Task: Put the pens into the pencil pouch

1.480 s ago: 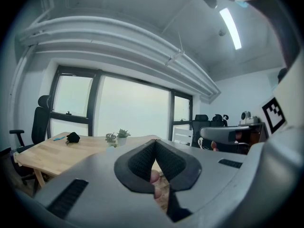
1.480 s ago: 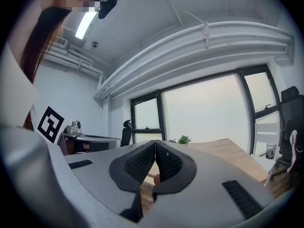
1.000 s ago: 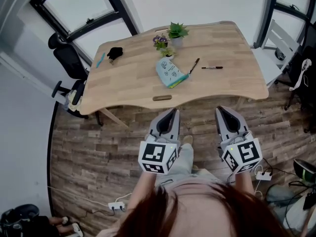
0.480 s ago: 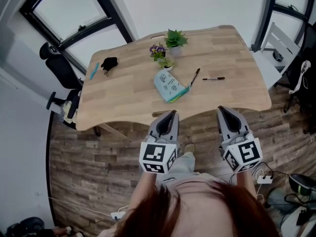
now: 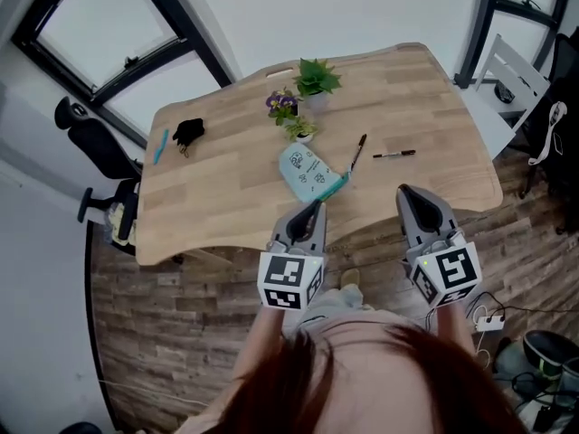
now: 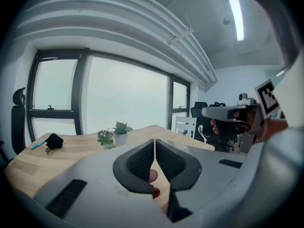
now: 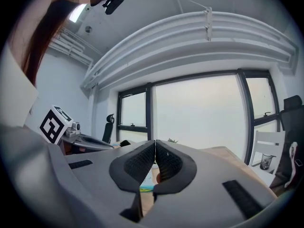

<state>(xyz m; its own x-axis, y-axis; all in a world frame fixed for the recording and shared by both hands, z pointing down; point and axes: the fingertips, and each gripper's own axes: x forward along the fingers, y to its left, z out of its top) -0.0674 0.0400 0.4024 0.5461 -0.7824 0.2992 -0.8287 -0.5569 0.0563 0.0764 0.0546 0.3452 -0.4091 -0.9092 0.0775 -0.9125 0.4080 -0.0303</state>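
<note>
A light blue patterned pencil pouch point(image 5: 310, 172) lies near the middle of the wooden table point(image 5: 226, 197). Right of it lie two black pens: one point(image 5: 358, 150) slanted by the pouch's right end, the other point(image 5: 393, 154) flat further right. My left gripper point(image 5: 316, 205) is shut and empty at the table's near edge, just below the pouch. My right gripper point(image 5: 403, 189) is shut and empty too, over the near edge below the pens. In the left gripper view the jaws point(image 6: 155, 141) meet tip to tip; in the right gripper view the jaws point(image 7: 155, 142) do the same.
Three small potted plants point(image 5: 301, 98) stand behind the pouch. A black object point(image 5: 187, 135) and a blue pen point(image 5: 159, 146) lie at the table's far left. An office chair point(image 5: 99, 161) stands left, a white chair point(image 5: 516, 75) right. Cables and a power strip point(image 5: 487, 322) lie on the wooden floor.
Both grippers have moved forward from over the floor to the table's near edge. The table fills more of the head view. Both stayed shut.
</note>
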